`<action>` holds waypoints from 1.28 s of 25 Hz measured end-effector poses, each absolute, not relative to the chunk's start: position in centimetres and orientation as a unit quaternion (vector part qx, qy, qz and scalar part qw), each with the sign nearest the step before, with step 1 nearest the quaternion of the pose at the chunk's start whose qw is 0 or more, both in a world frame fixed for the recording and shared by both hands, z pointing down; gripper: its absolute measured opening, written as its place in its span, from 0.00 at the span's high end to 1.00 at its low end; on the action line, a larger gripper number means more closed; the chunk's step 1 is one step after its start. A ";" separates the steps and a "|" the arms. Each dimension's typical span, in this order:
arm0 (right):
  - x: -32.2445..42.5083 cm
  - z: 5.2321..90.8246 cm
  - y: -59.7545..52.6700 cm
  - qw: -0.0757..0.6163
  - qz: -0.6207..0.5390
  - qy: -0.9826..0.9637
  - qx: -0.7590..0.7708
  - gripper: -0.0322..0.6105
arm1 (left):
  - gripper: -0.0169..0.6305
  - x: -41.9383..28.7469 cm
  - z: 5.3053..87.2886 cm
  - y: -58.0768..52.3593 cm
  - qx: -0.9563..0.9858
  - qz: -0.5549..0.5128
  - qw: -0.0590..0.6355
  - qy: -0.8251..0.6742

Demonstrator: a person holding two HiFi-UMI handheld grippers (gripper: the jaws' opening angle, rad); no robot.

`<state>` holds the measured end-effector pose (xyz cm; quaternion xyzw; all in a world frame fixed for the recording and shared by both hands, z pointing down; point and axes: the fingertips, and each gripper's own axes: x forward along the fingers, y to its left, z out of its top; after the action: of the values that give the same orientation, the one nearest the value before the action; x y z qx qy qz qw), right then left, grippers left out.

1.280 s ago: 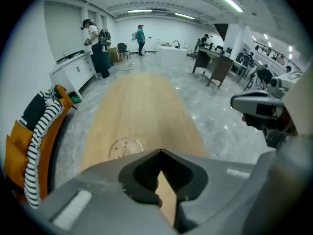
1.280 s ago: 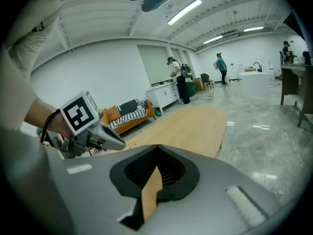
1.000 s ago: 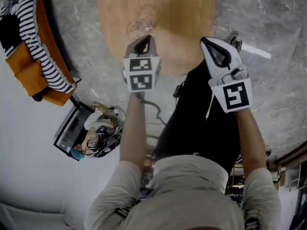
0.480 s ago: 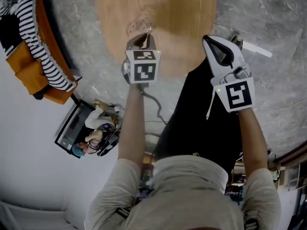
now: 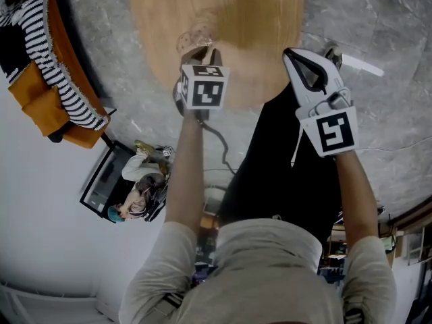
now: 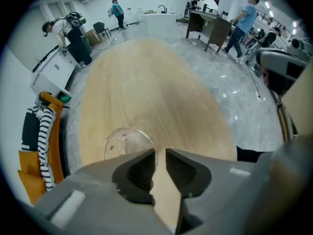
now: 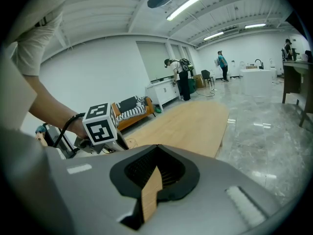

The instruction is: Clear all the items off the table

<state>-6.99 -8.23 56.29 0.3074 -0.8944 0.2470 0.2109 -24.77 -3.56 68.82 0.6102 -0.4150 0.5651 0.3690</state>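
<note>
Here, wooden table (image 5: 256, 19) on marble floor (image 5: 395, 25).

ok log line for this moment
left gripper: jaws narrowly apart, empty, just short of clear cup | right gripper: shut, empty, beside wooden table | task: clear cup not yet lifted

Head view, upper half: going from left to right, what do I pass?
In order: orange sofa with striped cloth → left gripper → right gripper → white object on the floor. The glass and the wooden table overlap the left gripper, so both are left out.
</note>
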 end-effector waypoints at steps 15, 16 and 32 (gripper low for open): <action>-7.0 56.5 -8.8 0.215 0.247 -0.895 0.303 0.94 | 0.84 -25.4 70.6 -4.5 0.609 0.607 0.338 -0.382; -6.9 56.6 -8.8 0.216 0.247 -0.895 0.304 0.94 | 0.84 -25.4 70.8 -4.5 0.610 0.610 0.334 -0.380; -6.5 57.7 -8.4 0.222 0.249 -0.894 0.300 0.94 | 0.85 -25.5 72.9 -4.4 0.609 0.638 0.310 -0.355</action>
<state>-6.50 -8.37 57.72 0.2998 -0.8937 0.2493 0.2219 -25.45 -4.38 72.87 0.6092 -0.3549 0.6378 0.3100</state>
